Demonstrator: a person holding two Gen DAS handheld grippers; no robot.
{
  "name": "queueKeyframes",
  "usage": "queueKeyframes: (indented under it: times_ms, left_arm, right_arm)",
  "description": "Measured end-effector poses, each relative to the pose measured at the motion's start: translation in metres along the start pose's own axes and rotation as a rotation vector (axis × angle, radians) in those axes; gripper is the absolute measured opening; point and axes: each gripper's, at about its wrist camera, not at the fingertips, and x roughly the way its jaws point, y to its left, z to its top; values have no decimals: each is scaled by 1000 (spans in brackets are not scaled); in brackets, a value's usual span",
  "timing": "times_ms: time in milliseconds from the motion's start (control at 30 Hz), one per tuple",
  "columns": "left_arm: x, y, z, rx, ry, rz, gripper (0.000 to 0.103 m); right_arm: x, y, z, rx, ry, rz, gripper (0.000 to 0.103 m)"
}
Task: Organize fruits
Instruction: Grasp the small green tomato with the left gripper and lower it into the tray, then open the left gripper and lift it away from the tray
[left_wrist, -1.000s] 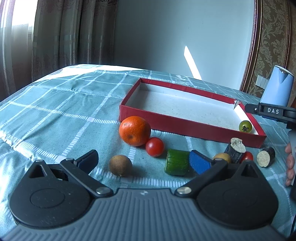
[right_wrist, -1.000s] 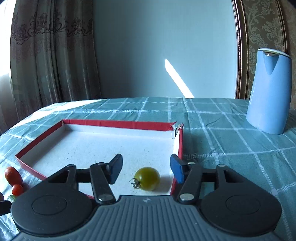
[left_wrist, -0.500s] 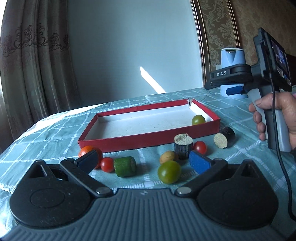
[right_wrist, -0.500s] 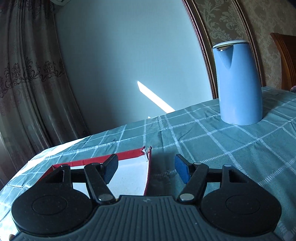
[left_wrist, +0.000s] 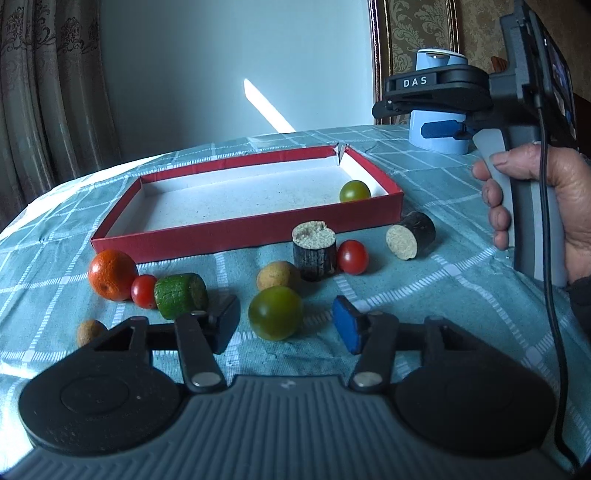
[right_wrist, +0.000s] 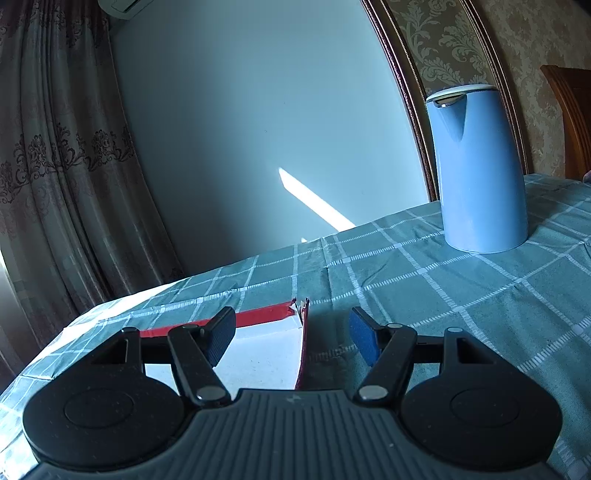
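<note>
One green tomato (left_wrist: 355, 191) sits in the red box (left_wrist: 243, 236), near its right corner; nothing else in there. Right gripper (right_wrist: 293, 338) has pulled up & back from the box since a sec ago, when it hung right over that tomato. Now it's held high by the hand (left_wrist: 546, 206), jaws apart w/ nothing between them, looking past the box corner toward the blue kettle (right_wrist: 476, 170). So that drop looks done.

Left gripper (left_wrist: 284, 326) has swung round from the orange (left_wrist: 112, 275) end of the row and closed in on the 2nd green tomato (left_wrist: 275, 313), which now lies between its open pads, not touching either as far as I can see. Prob. the next pick.

Rest is on the cloth (left_wrist: 424, 280) in front of the box: orange, red tomato (left_wrist: 144, 291), green chunk (left_wrist: 180, 295), 2 small brown fruits (left_wrist: 277, 275) (left_wrist: 90, 330), 2 dark cork-faced cylinders (left_wrist: 314, 251) (left_wrist: 410, 240), another red tomato (left_wrist: 352, 257). Most of the job left, I'd say.
</note>
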Motion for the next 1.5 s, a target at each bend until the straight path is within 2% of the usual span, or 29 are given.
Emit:
queueKeyframes:
  times_ms: [33, 133, 333, 433, 567, 700, 867, 1067, 1133, 1200, 1267, 1333, 1367, 1433, 1500]
  left_arm:
    - [3, 2, 0, -12, 20, 4, 34]
    - [4, 11, 0, -70, 31, -22, 30]
    - [-10, 17, 3, -91, -17, -11, 30]
    - [-23, 24, 18, -103, -68, -6, 30]
    - [-32, 40, 49, -113, -141, 48, 30]
    - [-19, 62, 76, -149, -155, 107, 30]
    - [24, 99, 89, -242, -77, 148, 30]
    - [64, 119, 74, -280, 5, 199, 31]
    - [66, 118, 69, -277, -9, 215, 41]
    - [59, 113, 67, -256, -57, 235, 48]
    - [44, 110, 67, -251, -106, 231, 58]
    - [26, 107, 64, -253, -150, 229, 74]
    - [12, 105, 60, -254, -174, 217, 78]
    - [-9, 101, 47, -244, -209, 206, 91]
    - [-27, 100, 32, -224, -235, 230, 96]
  right_arm:
    - [0, 0, 0, 1, -1, 1, 67]
    - [0, 0, 0, 1, -2, 0, 67]
    - [-1, 0, 0, 2, -3, 2, 67]
    - [-1, 0, 0, 7, -2, 7, 67]
    - [-2, 0, 0, 6, -5, 11, 67]
    - [-1, 1, 0, 6, 0, 11, 67]
    - [0, 3, -1, 3, 7, 19, 67]
    - [0, 6, -1, 0, 14, 35, 67]
    - [0, 6, -1, -6, 17, 40, 67]
    - [0, 7, -2, -8, 18, 45, 67]
    - [0, 7, -2, -11, 21, 51, 67]
    - [-2, 7, -2, -13, 17, 60, 67]
    - [-4, 7, -2, -14, 12, 69, 67]
    - [-10, 7, -3, -22, 16, 113, 67]
    - [-19, 9, -5, -28, 17, 162, 67]
